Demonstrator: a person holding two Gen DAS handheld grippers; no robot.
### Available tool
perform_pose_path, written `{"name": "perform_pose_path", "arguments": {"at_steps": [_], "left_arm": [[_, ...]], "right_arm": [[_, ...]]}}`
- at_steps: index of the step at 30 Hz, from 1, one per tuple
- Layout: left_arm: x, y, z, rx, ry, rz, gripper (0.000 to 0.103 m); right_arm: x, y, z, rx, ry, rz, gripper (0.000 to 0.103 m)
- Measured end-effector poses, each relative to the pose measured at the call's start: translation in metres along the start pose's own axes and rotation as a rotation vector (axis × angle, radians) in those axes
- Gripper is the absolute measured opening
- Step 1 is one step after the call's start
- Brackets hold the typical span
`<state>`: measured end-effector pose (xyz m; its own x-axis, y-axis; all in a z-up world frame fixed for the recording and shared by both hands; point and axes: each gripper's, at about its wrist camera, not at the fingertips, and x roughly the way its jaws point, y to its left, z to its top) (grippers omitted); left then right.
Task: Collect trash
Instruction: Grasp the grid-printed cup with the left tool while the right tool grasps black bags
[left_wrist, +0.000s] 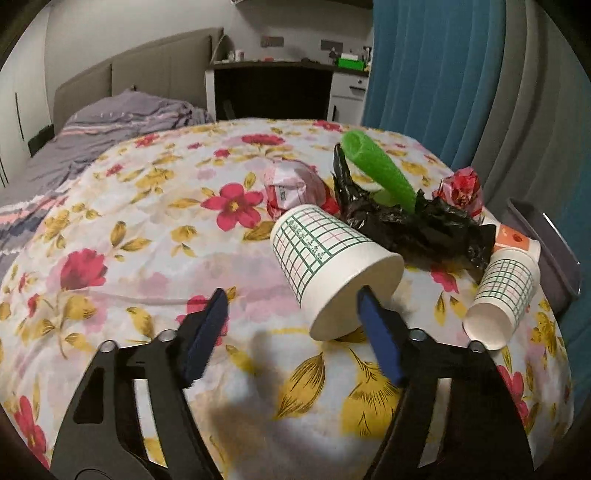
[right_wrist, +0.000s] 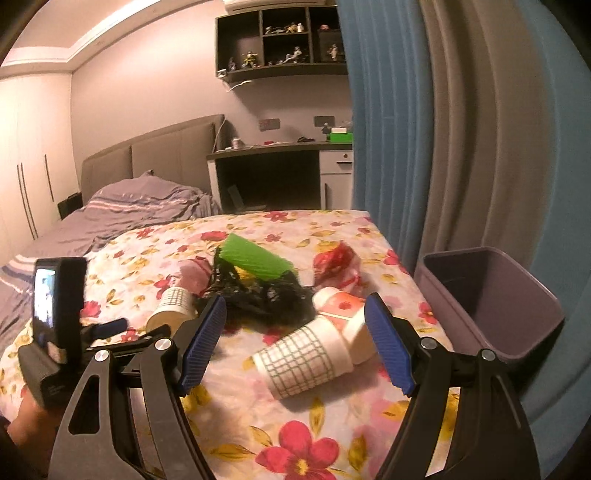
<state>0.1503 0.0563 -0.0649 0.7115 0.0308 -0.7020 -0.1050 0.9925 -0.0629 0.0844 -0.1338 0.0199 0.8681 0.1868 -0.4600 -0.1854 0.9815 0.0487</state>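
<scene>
Left gripper is held with jaws apart, nothing gripped; a tipped paper cup lies just ahead, rim at one pad. Right gripper is spread wide over a second cup. Approach step judged; next, closure, then transfer to bin at right.

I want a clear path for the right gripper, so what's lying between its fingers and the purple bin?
Only the floral cloth, seen in the right wrist view. The right gripper frames the grid paper cup and orange cup; the purple bin stands past the table edge.
</scene>
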Motion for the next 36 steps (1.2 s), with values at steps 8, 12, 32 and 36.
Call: {"name": "perform_pose_path", "arguments": {"at_steps": [8,12,32,36], "left_arm": [[0.017,0.008,-0.001,-0.033,0.063,-0.048,0.024],[0.015,0.014,0.0,-0.047,0.051,-0.076,0.005],[-0.019,0.128,0.017,-0.315,-0.106,0.081,0.003],[-0.014,0.136,0.017,-0.336,-0.106,0.082,0.003]], "right_arm": [[0.018,0.025,0.006,-0.04,0.021,0.036,0.075],[0.025,0.036,0.006,-0.06,0.029,0.046,0.075],[0.109,0.099,-0.007,-0.15,0.165,0.081,0.054],[0.12,0.105,-0.009,-0.177,0.183,0.076,0.044]]}}
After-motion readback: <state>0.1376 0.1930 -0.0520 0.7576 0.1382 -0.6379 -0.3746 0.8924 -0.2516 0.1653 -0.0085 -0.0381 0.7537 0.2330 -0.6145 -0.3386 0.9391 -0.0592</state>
